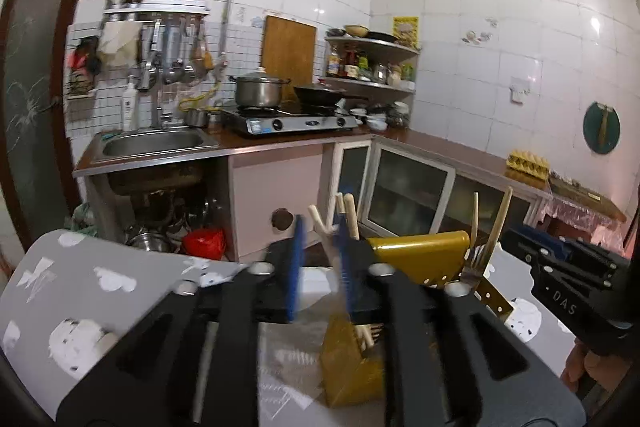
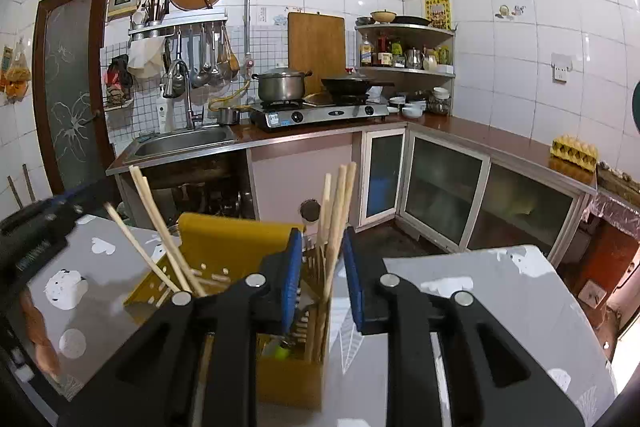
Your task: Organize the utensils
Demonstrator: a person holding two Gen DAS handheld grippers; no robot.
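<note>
A yellow utensil holder (image 2: 240, 255) stands on the grey table (image 2: 500, 303); it also shows in the left wrist view (image 1: 420, 255). Chopsticks (image 2: 336, 211) stand in its near compartment, more chopsticks (image 2: 160, 227) lean in its left one. In the left wrist view chopsticks (image 1: 348, 215) rise by the jaws, and a fork (image 1: 476, 259) with more chopsticks stands at the holder's right. My right gripper (image 2: 320, 267) is open, its jaws on either side of the upright chopsticks. My left gripper (image 1: 320, 267) is open, blurred, above the holder. The right gripper's body (image 1: 568, 271) shows at the right.
The table (image 1: 80, 291) has white patterns. Behind it is a kitchen counter with a sink (image 2: 184, 143), a stove with a pot (image 2: 280, 83) and wok, corner shelves (image 2: 404, 47), and an egg tray (image 2: 574, 149). The left gripper's body (image 2: 36, 227) is at the left.
</note>
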